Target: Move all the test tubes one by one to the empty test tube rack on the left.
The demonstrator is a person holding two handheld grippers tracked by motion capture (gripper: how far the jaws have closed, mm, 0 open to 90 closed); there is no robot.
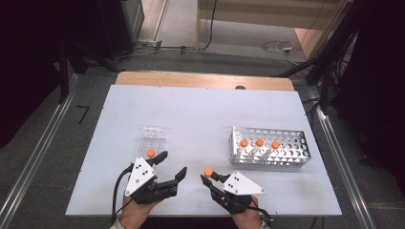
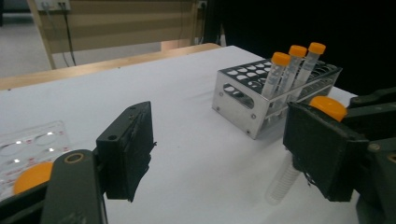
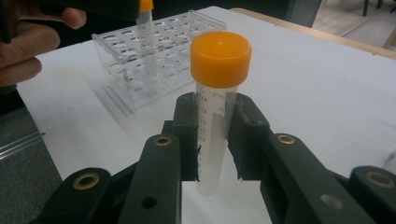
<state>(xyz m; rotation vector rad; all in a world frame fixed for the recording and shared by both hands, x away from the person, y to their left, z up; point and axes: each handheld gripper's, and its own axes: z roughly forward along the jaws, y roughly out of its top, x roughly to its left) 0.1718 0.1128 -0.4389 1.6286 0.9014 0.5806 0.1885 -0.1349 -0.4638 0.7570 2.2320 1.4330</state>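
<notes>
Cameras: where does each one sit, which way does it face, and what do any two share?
High view: above the person's side, looking forward and down at the table; forearms enter below.
Left gripper view: on the left gripper, open, facing the metal rack.
Right gripper view: on the right gripper, clamping an orange-capped tube, facing the clear rack.
Shared: that tube.

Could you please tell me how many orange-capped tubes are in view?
5: three in the perforated metal rack, one in the clear plastic rack, one held by the right tongs.
</notes>
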